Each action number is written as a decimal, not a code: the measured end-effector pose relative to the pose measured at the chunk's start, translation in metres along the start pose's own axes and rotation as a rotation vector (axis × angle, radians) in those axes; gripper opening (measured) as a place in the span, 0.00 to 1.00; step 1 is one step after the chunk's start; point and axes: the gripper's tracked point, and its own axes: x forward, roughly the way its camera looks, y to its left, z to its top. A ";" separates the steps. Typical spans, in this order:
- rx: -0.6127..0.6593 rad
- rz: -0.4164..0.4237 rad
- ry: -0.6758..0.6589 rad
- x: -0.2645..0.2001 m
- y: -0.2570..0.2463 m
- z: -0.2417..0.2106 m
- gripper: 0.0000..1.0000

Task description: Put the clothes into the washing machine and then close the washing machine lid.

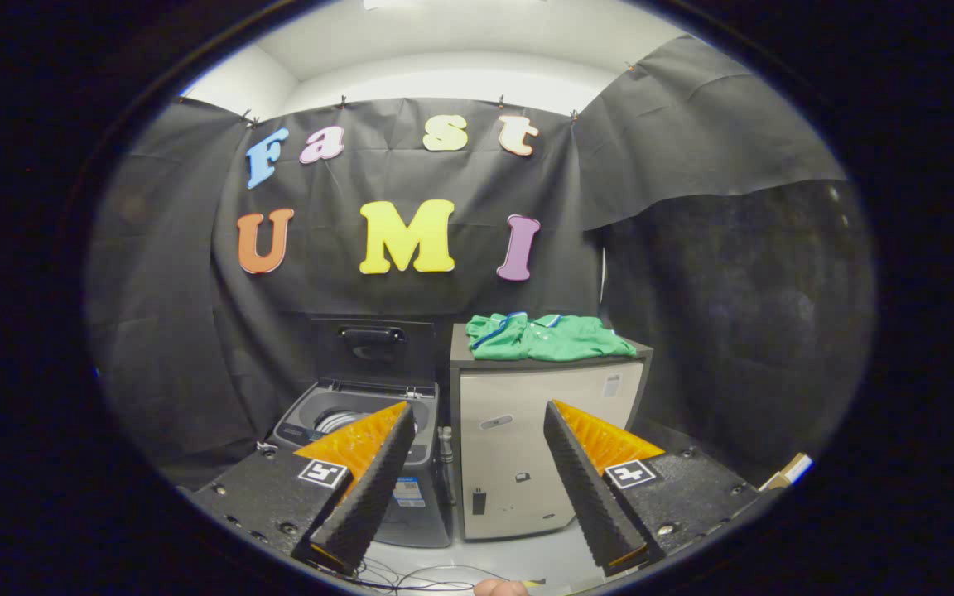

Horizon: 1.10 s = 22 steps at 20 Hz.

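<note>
While the hand-held gripper (477,418) hangs well back from everything, its two fingers stand wide apart with nothing between them but open air and the front of the small fridge (527,447) beyond. The clothes (547,337) lie on top of that fridge: a bright green garment, loosely folded and rumpled, with a blue and white trim along the collar side at its left end. It spreads across most of the fridge top, and one corner reaches close to the right edge. The fridge is a pale, boxy cabinet with a dark top.

Just beside the fridge, to its left, stands the washing machine (411,497), a grey top-loader. Its lid (373,348) is raised upright against the black cloth wall behind, a dark panel with a handle showing near its upper part. Below the lid, the round opening of the tub (340,418) is partly hidden by the left finger. Thin cables (411,575) trail over the pale floor just ahead of the fingers.
</note>
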 end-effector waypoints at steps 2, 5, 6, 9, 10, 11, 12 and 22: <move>0.000 -0.006 -0.009 0.006 0.001 0.006 0.98; -0.012 -0.011 -0.026 0.017 -0.002 0.018 0.98; -0.018 -0.024 -0.028 0.024 -0.010 0.022 0.98; -0.001 -0.058 -0.038 0.050 -0.032 0.049 0.98; 0.007 -0.065 -0.035 0.061 -0.038 0.057 0.98; 0.010 -0.066 -0.024 0.071 -0.044 0.062 0.98; 0.012 -0.068 -0.006 0.084 -0.051 0.068 0.98; -0.011 0.001 0.215 0.258 -0.104 0.105 0.98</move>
